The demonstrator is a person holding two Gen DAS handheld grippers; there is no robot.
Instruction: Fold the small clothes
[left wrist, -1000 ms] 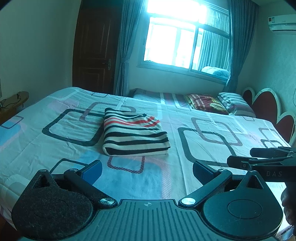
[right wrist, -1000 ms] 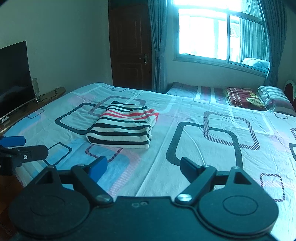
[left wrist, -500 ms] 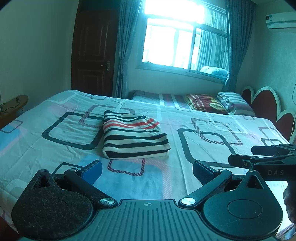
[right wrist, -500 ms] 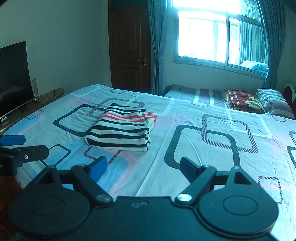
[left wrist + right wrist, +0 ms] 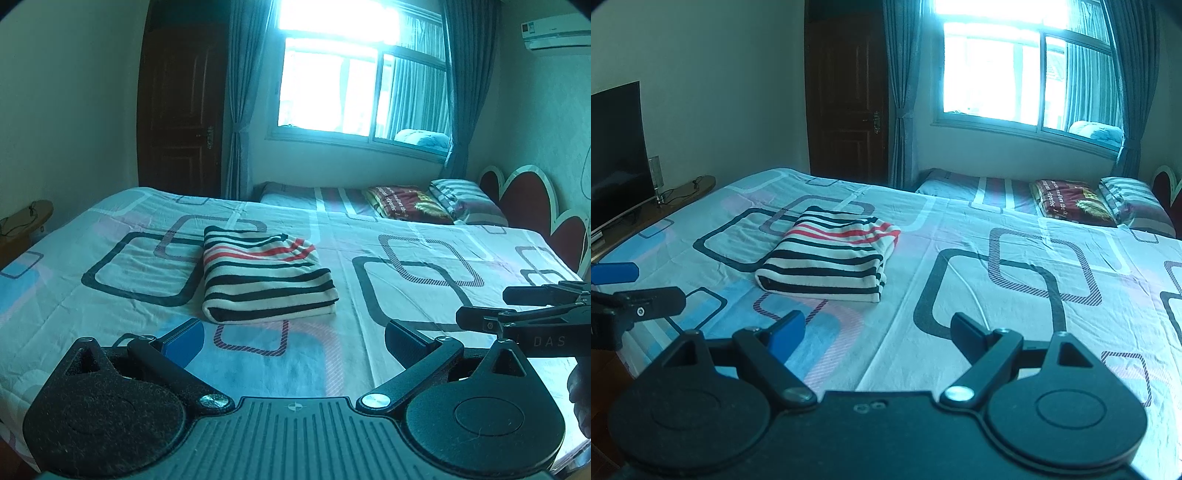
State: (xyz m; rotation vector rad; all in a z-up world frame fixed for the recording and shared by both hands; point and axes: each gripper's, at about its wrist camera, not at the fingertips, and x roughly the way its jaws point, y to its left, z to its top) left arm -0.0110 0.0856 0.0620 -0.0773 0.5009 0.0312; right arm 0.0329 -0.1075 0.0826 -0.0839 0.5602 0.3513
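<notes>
A folded striped garment [image 5: 264, 275], white with black and red stripes, lies on the bed [image 5: 424, 295]; it also shows in the right wrist view [image 5: 831, 258]. My left gripper [image 5: 293, 338] is open and empty, held above the bed's near edge, short of the garment. My right gripper [image 5: 877, 332] is open and empty too, near the front edge and to the right of the garment. The right gripper also shows from the side in the left wrist view [image 5: 524, 306], and the left gripper in the right wrist view [image 5: 635, 288].
The bed wears a light sheet with dark square patterns. Pillows [image 5: 461, 203] and a folded red blanket [image 5: 402, 199] lie at its far end under the window. A TV [image 5: 617, 155] on a low stand is at the left. A dark door [image 5: 849, 103] is behind.
Both grippers have drawn back and risen slightly from the bed; the garment sits a bit lower and farther in view. Both stay open. The garment has not moved.
</notes>
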